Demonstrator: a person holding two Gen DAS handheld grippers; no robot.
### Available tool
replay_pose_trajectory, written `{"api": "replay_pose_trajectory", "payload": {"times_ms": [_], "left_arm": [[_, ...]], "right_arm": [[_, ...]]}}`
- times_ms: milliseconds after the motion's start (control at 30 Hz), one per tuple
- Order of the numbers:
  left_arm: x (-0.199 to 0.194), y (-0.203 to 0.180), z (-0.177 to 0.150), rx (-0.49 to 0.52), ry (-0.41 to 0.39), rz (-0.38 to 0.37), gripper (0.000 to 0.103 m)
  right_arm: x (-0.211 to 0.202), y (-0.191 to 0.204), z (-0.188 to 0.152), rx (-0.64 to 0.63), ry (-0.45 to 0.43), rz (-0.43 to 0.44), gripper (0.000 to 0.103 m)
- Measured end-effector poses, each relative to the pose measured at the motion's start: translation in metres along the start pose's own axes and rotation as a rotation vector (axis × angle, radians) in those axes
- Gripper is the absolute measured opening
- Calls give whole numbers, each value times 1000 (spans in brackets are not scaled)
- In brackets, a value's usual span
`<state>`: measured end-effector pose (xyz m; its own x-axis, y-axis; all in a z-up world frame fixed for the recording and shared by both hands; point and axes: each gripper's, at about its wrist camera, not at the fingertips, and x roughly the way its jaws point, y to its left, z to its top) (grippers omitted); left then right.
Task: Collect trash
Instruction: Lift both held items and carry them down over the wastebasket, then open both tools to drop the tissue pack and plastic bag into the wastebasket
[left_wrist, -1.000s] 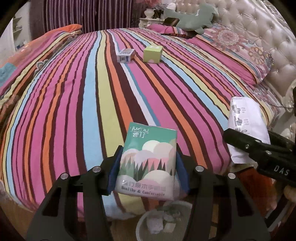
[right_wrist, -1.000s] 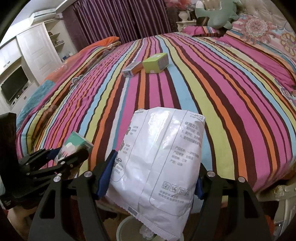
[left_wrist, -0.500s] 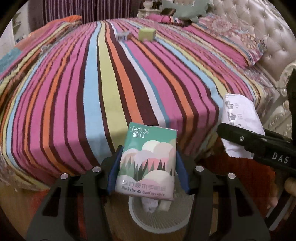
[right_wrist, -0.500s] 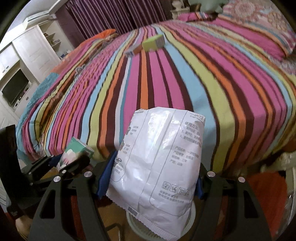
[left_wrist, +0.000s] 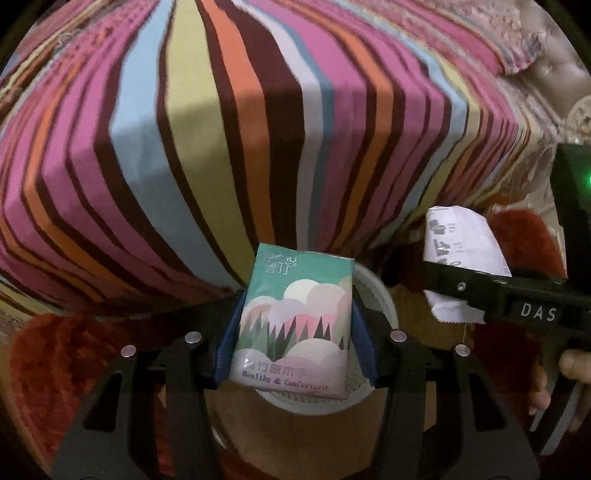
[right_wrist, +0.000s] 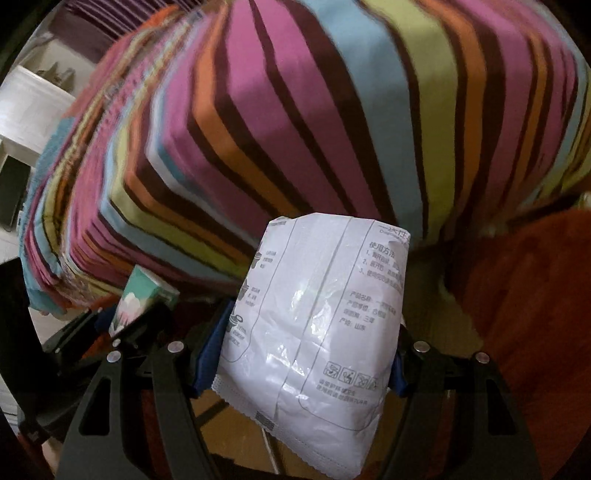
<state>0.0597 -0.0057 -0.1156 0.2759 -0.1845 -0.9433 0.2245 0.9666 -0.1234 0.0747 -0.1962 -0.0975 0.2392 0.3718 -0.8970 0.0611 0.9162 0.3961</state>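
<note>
My left gripper (left_wrist: 293, 325) is shut on a green tissue pack (left_wrist: 295, 321) printed with clouds and trees, held right above a white mesh wastebasket (left_wrist: 376, 291) on the floor by the bed. My right gripper (right_wrist: 306, 347) is shut on a white plastic packet (right_wrist: 317, 332) with grey print. In the left wrist view the packet (left_wrist: 458, 243) and the right gripper hang to the right of the basket. In the right wrist view the tissue pack (right_wrist: 142, 299) shows at lower left.
The bed's striped cover (left_wrist: 221, 129) fills the upper half and drops over the edge just behind the basket. A red rug (left_wrist: 51, 354) lies on the wooden floor (left_wrist: 314, 443) on both sides. A white cabinet (right_wrist: 26, 110) stands far left.
Both grippers have pulled back from the bed and tipped down toward the floor, still holding their items. The bed top and its small boxes have left view; the wastebasket now sits behind the tissue pack.
</note>
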Motion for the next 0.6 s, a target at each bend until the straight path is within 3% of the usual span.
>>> {"api": "replay_pose_trajectory", "payload": {"times_ms": [200,333,600], "left_arm": [[31,-12,-4,66,123,23,52],[60,-17,-8,97,246,43,52],[112,-16,-15,124,456,70,52]], "right_arm": [[26,-13,0,90,158,18,66],[36,-19,0,142,217,17,66],[68,-23,-3,172,353,-41,66]]}}
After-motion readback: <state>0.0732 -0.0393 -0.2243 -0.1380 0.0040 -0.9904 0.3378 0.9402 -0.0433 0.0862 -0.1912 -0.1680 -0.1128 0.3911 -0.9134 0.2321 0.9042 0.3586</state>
